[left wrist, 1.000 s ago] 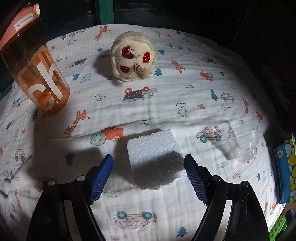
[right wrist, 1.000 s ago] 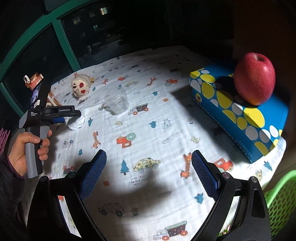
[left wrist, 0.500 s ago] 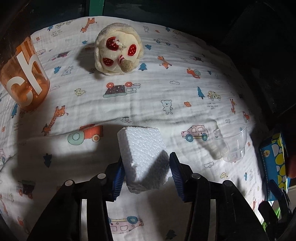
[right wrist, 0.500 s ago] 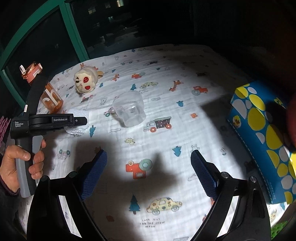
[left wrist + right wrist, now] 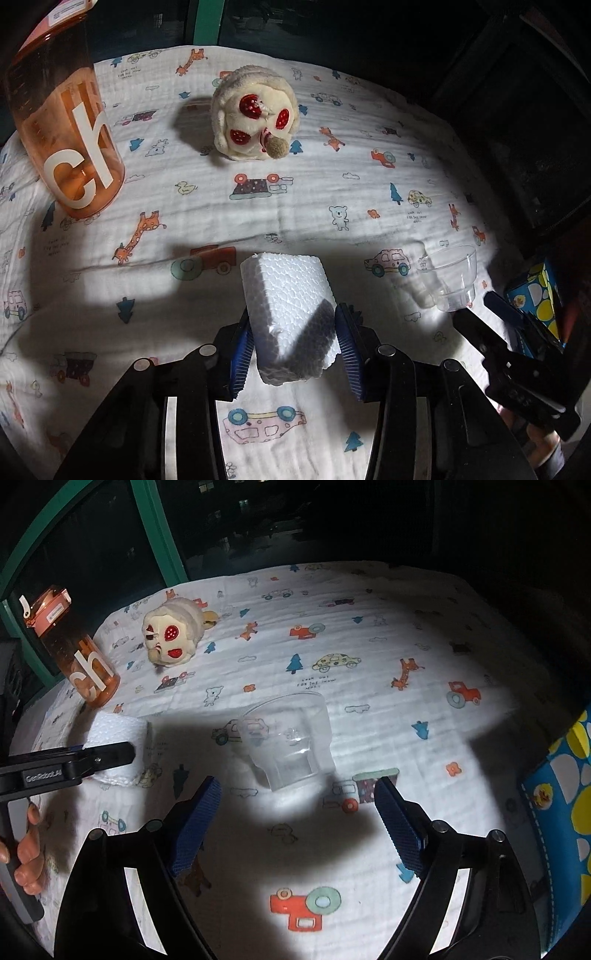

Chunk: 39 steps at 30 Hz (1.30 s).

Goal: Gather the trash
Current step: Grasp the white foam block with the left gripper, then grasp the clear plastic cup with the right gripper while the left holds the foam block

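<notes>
Printed cloth (image 5: 369, 709) – on it bottle (image 5: 79, 661), plush toy (image 5: 173, 637), clear cup (image 5: 291, 746), box (image 5: 561, 812).

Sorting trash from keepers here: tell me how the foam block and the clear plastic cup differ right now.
The foam block is opaque white and boxy; the clear plastic cup is see-through and round. The foam block is clamped between the left gripper pads; the cup stands free on the printed cloth, ahead of the open right gripper, untouched. Both are light disposables on the same cloth.
</notes>
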{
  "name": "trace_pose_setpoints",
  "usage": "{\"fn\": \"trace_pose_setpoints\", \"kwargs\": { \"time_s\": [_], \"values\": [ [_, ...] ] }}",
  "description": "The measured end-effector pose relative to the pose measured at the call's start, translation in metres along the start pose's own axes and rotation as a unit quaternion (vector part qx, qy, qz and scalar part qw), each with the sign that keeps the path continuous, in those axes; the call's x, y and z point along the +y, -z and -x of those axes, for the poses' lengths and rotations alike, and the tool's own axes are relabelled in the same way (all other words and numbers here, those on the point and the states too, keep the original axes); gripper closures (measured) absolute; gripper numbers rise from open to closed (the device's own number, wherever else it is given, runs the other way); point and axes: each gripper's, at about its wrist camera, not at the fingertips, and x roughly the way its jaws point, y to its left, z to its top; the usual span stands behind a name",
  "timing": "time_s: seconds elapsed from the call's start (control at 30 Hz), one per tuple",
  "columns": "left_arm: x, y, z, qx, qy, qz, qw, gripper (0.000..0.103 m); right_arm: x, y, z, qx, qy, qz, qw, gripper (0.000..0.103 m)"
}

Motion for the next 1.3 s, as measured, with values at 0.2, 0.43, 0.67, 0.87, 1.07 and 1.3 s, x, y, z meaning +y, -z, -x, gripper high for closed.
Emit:
{"fn": "trace_pose_setpoints", "kwargs": {
  "time_s": [0.2,0.43,0.67,0.87,1.07,1.3],
  "values": [
    [0.001,0.002,0.006,-0.002,0.004,-0.005,1.0000,0.061,0.012,-0.009,-0.019,0.007,0.003,0.020,1.000,0.021],
    [0.004,0.003,0.007,0.000,0.005,-0.001,1.0000,0.061,0.020,-0.015,-0.030,0.008,0.005,0.027,1.000,0.021],
    [0.007,0.005,0.006,0.005,0.003,0.001,1.0000,0.061,0.021,-0.016,-0.035,0.014,0.016,0.029,0.999,0.034],
    [0.007,0.004,0.007,0.006,0.002,0.001,1.0000,0.061,0.017,-0.016,-0.037,0.017,0.017,0.021,0.999,0.043],
    [0.009,0.005,0.004,0.012,-0.001,-0.001,0.9999,0.061,0.016,-0.018,-0.042,0.020,0.013,0.019,1.000,0.042],
    [0.013,0.008,-0.001,0.020,-0.003,0.000,0.9998,0.061,0.018,-0.021,-0.048,0.018,0.016,0.017,1.000,0.030]
  ]
}}
